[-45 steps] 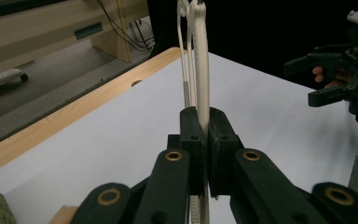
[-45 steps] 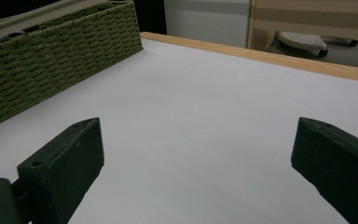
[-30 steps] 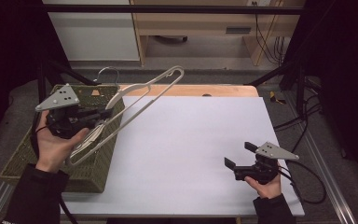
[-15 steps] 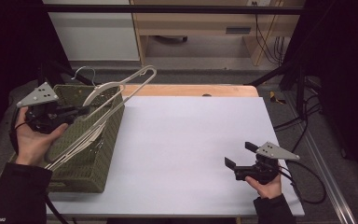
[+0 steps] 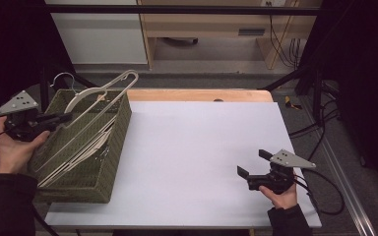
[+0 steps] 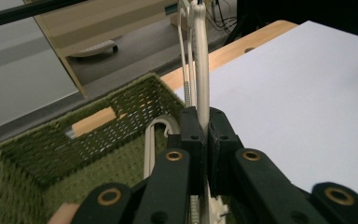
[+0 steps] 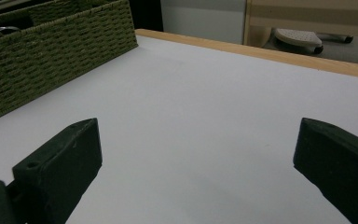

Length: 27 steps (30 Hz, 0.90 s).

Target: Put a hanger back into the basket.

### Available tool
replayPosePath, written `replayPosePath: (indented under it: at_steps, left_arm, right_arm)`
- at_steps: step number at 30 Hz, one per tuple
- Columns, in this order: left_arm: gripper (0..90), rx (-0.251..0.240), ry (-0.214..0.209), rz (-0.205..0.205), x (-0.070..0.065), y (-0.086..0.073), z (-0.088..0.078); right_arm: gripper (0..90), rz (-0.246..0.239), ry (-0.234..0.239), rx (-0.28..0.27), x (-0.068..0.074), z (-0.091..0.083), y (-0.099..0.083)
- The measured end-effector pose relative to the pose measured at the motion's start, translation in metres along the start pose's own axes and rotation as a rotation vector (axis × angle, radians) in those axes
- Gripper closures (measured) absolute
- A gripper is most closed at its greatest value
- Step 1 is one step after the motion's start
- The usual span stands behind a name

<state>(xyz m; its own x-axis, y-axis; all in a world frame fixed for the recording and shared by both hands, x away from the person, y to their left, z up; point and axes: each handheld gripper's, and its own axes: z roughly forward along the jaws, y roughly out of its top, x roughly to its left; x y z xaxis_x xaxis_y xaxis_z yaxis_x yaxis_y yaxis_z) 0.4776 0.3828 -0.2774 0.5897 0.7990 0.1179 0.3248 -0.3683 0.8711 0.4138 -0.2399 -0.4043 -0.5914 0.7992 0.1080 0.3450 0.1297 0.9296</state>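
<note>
While clamped tight in left gripper (image 6: 204, 135) jaws, cream hanger (image 5: 101, 93) tilted up out of green woven basket (image 5: 115, 147) at table's left edge, far end raised above basket rim. More hangers (image 5: 78, 157) lying inside basket. Right gripper (image 5: 256, 167) low over white tabletop (image 5: 197, 147), jaws wide apart, nothing between.

You are at a table (image 5: 202, 147) with a white top and a wooden edge at the far side. Past it is a grey floor (image 5: 202, 78), a wooden desk (image 5: 211, 24) and a white cabinet (image 5: 98, 34). Black cables (image 5: 280, 39) hang down. The sides are dark.
</note>
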Motion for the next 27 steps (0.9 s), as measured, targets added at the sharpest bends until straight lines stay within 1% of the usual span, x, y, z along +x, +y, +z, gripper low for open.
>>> replayPosePath:
  at_steps: [2,5,6,7,8,9,10,11,12,13,14,17,19,20,24,25,27]
  left_arm:
    - [86.7,0.014,0.007,0.002,0.005,-0.005,0.000]
    - [86.7,0.022,0.025,0.000,0.010,-0.014,-0.001]
    - [86.7,0.026,0.031,0.008,0.013,-0.017,0.000]
    - [86.7,0.028,0.033,0.007,0.014,-0.020,0.000]
    - [86.7,0.038,0.037,0.015,0.016,-0.022,0.000]
    - [86.7,0.043,0.040,0.009,0.017,-0.025,0.001]
    - [86.7,0.059,0.047,0.017,0.018,-0.028,0.002]
    - [86.7,0.067,0.054,0.017,0.019,-0.031,0.003]
    - [86.7,0.072,0.059,0.020,0.020,-0.034,0.003]
    - [86.7,0.068,0.057,0.018,0.021,-0.037,0.003]
    - [86.8,0.066,0.054,0.019,0.021,-0.039,0.003]
    - [86.7,0.078,0.066,0.026,0.021,-0.046,0.005]
    - [86.7,0.081,0.074,0.029,0.020,-0.051,0.006]
    - [86.7,0.086,0.076,0.032,0.020,-0.053,0.006]
    - [86.7,0.099,0.067,0.020,0.020,-0.063,0.008]
    - [86.8,0.102,0.064,0.017,0.020,-0.065,0.009]
    - [86.8,0.118,0.061,0.018,0.020,-0.069,0.010]
  right_arm:
    - [1.9,-0.002,0.001,0.001,0.000,0.000,0.000]
    - [1.9,0.001,0.000,0.001,0.000,0.001,0.000]
    - [1.9,0.001,0.000,0.002,0.001,0.001,0.000]
    - [1.9,0.001,-0.002,0.003,0.001,0.001,0.000]
    - [1.9,0.000,-0.002,0.004,0.001,0.002,-0.001]
    - [1.9,0.002,-0.001,0.005,0.001,0.002,-0.001]
    - [1.9,0.000,-0.001,0.004,0.001,0.002,-0.001]
    - [1.9,-0.001,-0.001,0.005,0.001,0.002,-0.001]
    - [1.9,-0.001,-0.002,0.004,0.001,0.002,-0.001]
    - [1.9,0.000,-0.002,0.004,0.001,0.002,-0.001]
    - [1.9,0.000,-0.002,0.004,0.001,0.002,-0.001]
    - [1.9,0.000,0.001,0.004,0.001,0.002,-0.001]
    - [1.9,-0.010,0.004,0.010,0.000,0.002,-0.001]
    - [1.9,-0.006,0.003,0.009,0.001,0.002,-0.001]
    - [1.9,-0.008,0.004,0.011,0.001,0.003,-0.001]
    - [1.9,-0.001,0.001,0.007,0.001,0.003,-0.001]
    - [2.0,0.000,0.002,0.011,0.002,0.004,-0.001]
